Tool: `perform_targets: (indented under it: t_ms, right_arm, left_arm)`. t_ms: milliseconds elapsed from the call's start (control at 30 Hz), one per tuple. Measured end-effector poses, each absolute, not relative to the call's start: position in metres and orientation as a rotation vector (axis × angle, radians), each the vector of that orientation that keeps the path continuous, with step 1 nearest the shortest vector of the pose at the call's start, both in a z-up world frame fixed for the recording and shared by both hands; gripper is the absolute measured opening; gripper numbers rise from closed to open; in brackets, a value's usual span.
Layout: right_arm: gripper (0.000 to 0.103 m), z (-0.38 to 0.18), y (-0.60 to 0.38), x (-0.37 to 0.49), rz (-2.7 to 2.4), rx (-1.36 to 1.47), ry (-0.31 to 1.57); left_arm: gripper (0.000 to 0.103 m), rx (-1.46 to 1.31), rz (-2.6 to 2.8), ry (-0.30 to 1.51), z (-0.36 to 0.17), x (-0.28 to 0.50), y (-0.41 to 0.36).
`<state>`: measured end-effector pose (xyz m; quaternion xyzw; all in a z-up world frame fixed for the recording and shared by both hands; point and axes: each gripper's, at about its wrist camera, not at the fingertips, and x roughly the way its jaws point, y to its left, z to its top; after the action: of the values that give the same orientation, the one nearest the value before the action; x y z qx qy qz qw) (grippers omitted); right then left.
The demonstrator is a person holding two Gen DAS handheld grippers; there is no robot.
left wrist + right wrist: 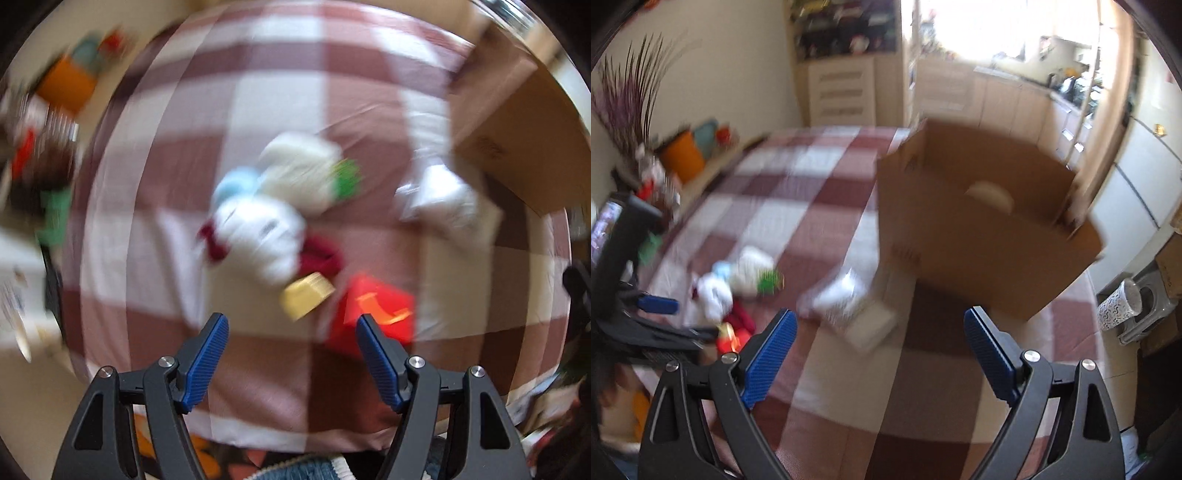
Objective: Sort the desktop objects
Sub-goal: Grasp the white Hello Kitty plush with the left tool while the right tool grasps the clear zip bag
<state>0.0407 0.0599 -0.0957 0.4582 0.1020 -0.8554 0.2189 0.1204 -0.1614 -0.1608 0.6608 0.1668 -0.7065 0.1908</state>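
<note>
Inside cardboard box, half-hidden pale disc

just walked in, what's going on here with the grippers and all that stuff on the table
A person holds two grippers over a checked tablecloth, sorting. The left gripper is open above a pile of soft toys, a yellow block and a red block. The right gripper is open too, facing a cardboard box. Nothing is held yet.

Brown-and-white checked cloth, red block, seemingly yellow block.
</note>
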Motion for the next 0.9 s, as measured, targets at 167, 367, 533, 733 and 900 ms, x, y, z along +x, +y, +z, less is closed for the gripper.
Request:
perform_targets:
  t_ms: [167,367,533,733,900]
  right_arm:
    - [0.093,-0.123,0.045,0.051,-2.281,1.33,0.322]
    - [0.093,-0.125,0.036,0.06,-2.261,1.322,0.359]
    - [0.093,-0.127,0.039,0.063,-2.27,1.338,0.375]
    - [0.093,-0.136,0.043,0.056,-2.286,1.344,0.381]
    - [0.093,-0.149,0.037,0.034,-2.283,1.331,0.39]
  left_arm:
    - [0.073,1.736,-1.982,0.649,-0.172,0.139,-0.193]
    - [0.073,1.594,-2.108,0.841,-0.174,0.123,-0.197]
    - [0.073,1.575,-2.028,0.936,-0.196,0.108,-0.199]
    - [0.072,1.605,-1.987,0.959,-0.213,0.12,-0.225]
    - [0.074,1.744,-1.996,0.814,-0.216,0.131,-0.248]
